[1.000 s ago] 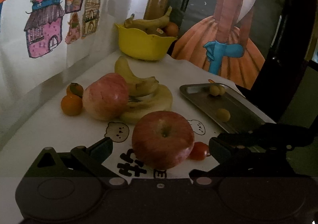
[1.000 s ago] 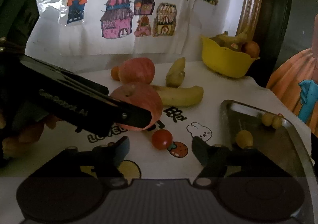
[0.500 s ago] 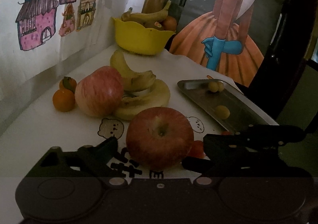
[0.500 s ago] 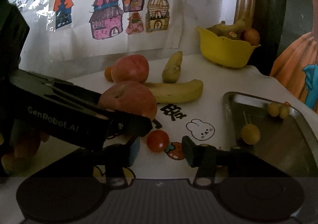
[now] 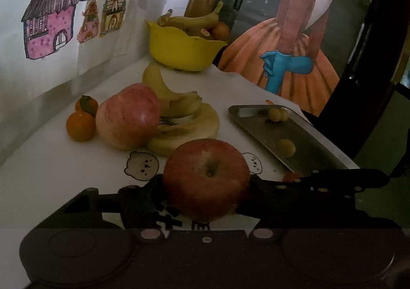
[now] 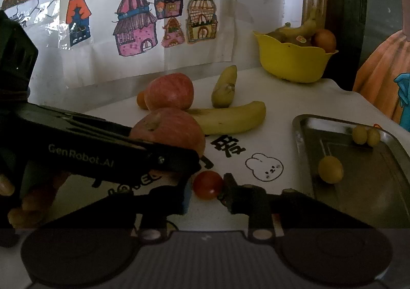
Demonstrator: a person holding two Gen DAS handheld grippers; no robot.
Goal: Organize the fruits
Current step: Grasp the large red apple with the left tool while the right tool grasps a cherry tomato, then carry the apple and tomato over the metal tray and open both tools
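1. My left gripper (image 5: 206,186) has its fingers closed against both flanks of the round red apple (image 5: 206,178), which rests on the white printed tablecloth (image 5: 51,173) just beside the near corner of the steel tray (image 5: 302,140).
2. My right gripper (image 6: 206,190) brackets the small red cherry tomato (image 6: 207,184), nearly closed; whether the pads touch it I cannot tell.
3. Judgement: confirm a centred grip on each fruit before lifting, and lift straight up.
4. Risk: the two grippers sit close together; separate them while rising to avoid knocking the yellow bananas (image 6: 230,118) beyond the tray.
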